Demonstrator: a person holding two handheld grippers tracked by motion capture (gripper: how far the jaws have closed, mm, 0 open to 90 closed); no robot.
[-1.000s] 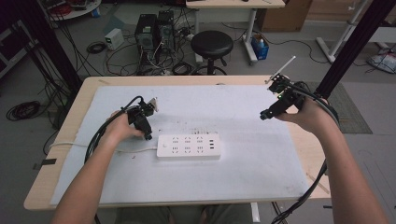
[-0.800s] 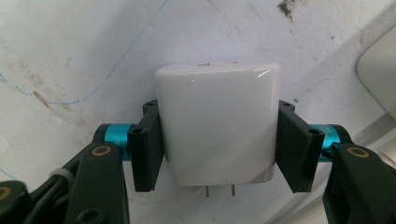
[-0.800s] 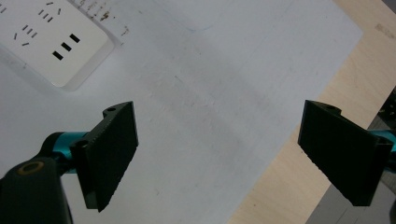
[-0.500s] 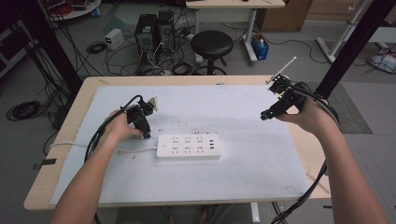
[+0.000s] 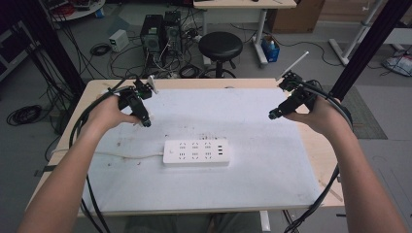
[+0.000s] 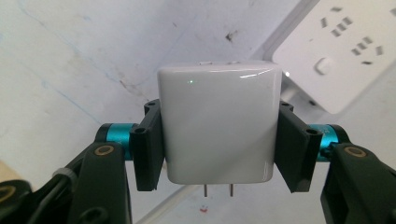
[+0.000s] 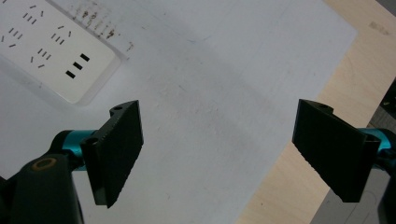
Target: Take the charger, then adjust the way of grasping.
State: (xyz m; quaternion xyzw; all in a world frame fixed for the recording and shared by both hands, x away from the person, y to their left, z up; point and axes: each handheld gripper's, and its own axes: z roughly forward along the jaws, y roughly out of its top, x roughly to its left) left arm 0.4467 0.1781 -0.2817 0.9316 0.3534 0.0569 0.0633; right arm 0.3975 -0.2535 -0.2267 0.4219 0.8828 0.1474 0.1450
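In the left gripper view the left gripper (image 6: 217, 140) had its two black jaws clamped on the sides of a white plug-in charger (image 6: 218, 123) — a glossy, rounded cube filling the middle of the frame, its two metal prongs poking out at the bottom edge. Behind it, in the upper right of that view, lay the white power strip (image 6: 343, 51) on the white mat (image 6: 70, 60), well apart from the charger. In the high view the same gripper (image 5: 144, 120) sat left of centre, above and to the left of the power strip (image 5: 196, 152), which lay in the middle of the mat with its cord (image 5: 128, 156) running off toward the left edge of the table (image 5: 324, 160).

The right gripper (image 7: 219, 154) stood wide with nothing between its jaws, though they had just been closing a little — below them only bare mat and, at the right, the wooden table edge. In the high view it (image 5: 273, 115) hung at the right side of the mat, well apart from the power strip
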